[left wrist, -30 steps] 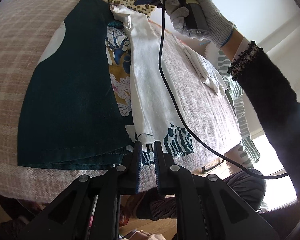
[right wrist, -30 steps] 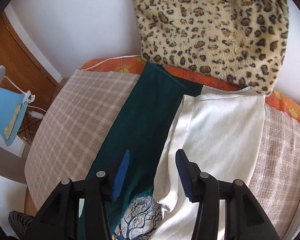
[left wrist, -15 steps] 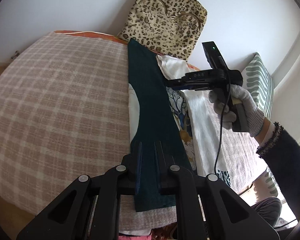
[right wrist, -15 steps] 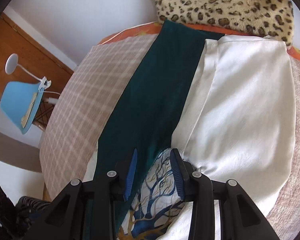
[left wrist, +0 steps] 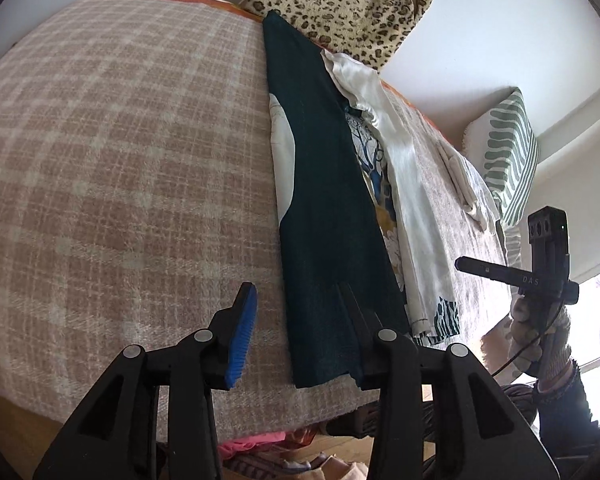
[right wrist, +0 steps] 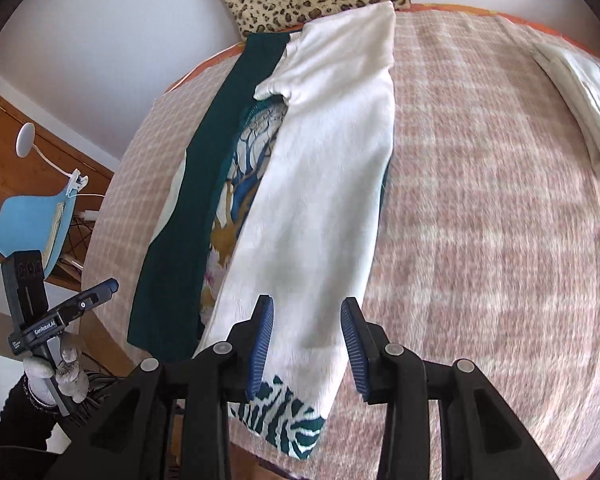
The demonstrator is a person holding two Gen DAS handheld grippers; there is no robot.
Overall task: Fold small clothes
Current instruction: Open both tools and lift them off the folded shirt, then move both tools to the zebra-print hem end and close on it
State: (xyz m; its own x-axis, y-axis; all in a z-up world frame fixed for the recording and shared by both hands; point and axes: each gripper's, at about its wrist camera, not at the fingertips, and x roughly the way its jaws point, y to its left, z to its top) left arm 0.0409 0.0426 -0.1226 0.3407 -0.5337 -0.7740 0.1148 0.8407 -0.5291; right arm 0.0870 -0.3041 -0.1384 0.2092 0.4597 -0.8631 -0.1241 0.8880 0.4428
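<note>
A small garment lies lengthwise on the plaid blanket (left wrist: 120, 180), folded into a strip. Its dark green flap (left wrist: 324, 208) lies on the left, its white flap (right wrist: 324, 184) on the right, and a blue-and-gold tree print (right wrist: 240, 176) shows between them. My left gripper (left wrist: 296, 320) hovers over the near end of the green flap. Its jaws are opening, and the pads do not press on the cloth. My right gripper (right wrist: 306, 340) stands open above the near end of the white flap, just short of the green-and-white patterned hem (right wrist: 288, 420).
A leopard-print cushion (left wrist: 340, 4) leans on the wall at the far end. A green-striped pillow (left wrist: 508, 152) and a folded white cloth (right wrist: 580, 100) lie to the right. A blue chair (right wrist: 28, 224) with a clip lamp stands to the left. Clothes (left wrist: 260, 440) lie below the bed's near edge.
The left jaws, shut before, now stand apart over the green flap. The right gripper has drawn back along the white flap to its near end, its jaws narrower than a second ago.
</note>
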